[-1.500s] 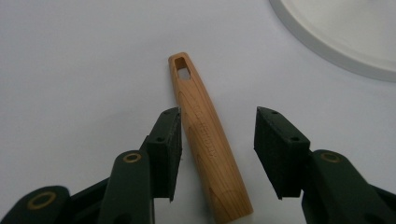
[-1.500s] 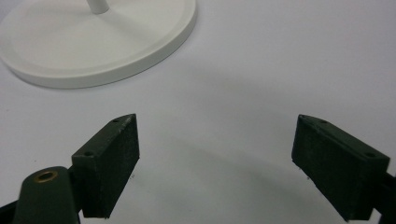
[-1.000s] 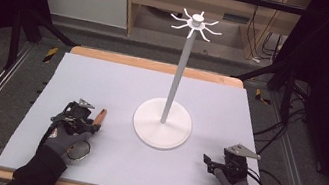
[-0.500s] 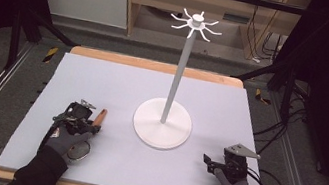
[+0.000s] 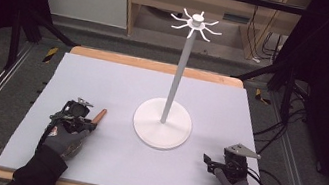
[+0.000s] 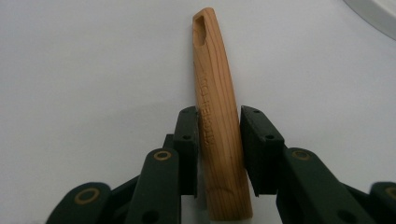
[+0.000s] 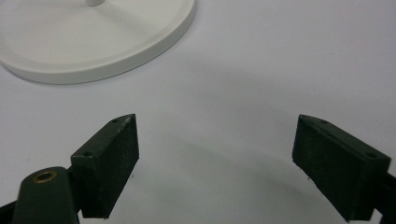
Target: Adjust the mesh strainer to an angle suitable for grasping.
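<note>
A light wooden handle (image 6: 215,84) with a slot near its far end lies on the pale mat, pointing away from me. The two pads of my left gripper (image 6: 218,126) press on its sides, so the gripper is shut on it. From above, the left gripper (image 5: 88,119) rests at the mat's front left, with the wooden handle (image 5: 100,115) sticking out toward the stand. My right gripper (image 7: 217,154) stands open with bare mat between its pads. It sits at the front right (image 5: 208,160), just short of the stand's base.
A white stand with a round base (image 5: 161,127) and a tall pole (image 5: 178,74) topped by a ring of hooks (image 5: 195,24) occupies the middle of the lavender mat (image 5: 118,85). The base's rim (image 7: 140,46) lies close ahead of the right gripper. Cables trail off at the right.
</note>
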{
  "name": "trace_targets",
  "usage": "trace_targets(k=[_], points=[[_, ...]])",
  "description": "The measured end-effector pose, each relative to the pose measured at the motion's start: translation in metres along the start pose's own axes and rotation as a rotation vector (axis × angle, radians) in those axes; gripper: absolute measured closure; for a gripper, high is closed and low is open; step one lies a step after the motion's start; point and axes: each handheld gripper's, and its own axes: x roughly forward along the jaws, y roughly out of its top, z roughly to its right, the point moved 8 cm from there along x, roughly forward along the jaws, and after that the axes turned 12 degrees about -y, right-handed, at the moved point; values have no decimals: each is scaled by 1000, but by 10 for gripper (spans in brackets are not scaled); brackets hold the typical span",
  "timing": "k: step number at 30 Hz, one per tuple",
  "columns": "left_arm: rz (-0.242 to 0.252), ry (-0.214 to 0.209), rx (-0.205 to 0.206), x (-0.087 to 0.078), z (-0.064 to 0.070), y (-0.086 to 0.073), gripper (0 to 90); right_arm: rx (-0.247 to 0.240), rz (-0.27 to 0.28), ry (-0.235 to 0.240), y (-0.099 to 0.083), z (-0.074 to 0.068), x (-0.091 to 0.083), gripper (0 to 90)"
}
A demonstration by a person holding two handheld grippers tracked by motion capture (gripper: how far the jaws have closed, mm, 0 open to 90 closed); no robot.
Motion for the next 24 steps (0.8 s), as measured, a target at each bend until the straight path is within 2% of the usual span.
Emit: trace_targets(k=[2,7,12,15,17,19,21,24], points=[[-12,-7,-3,3,0,-1,659,-4,-1,1,0,0,0,149],[-18,15,7,4,-1,0,675,-1,1,-2,0,1,0,149],[-16,-3,21,3,0,0,701,0,-3,-5,0,0,1,149],[-10,1,41,-2,1,1,701,3,-1,-7,0,2,0,149],[15,7,57,-12,-3,3,701,-4,3,-6,0,2,0,148],[22,6,58,-15,-4,3,701,1,-1,-5,0,1,-1,148],[20,4,66,-21,-10,-1,701,-5,3,-5,0,2,0,148],[4,3,70,-20,-13,-5,701,-2,-2,-3,0,1,0,147]])
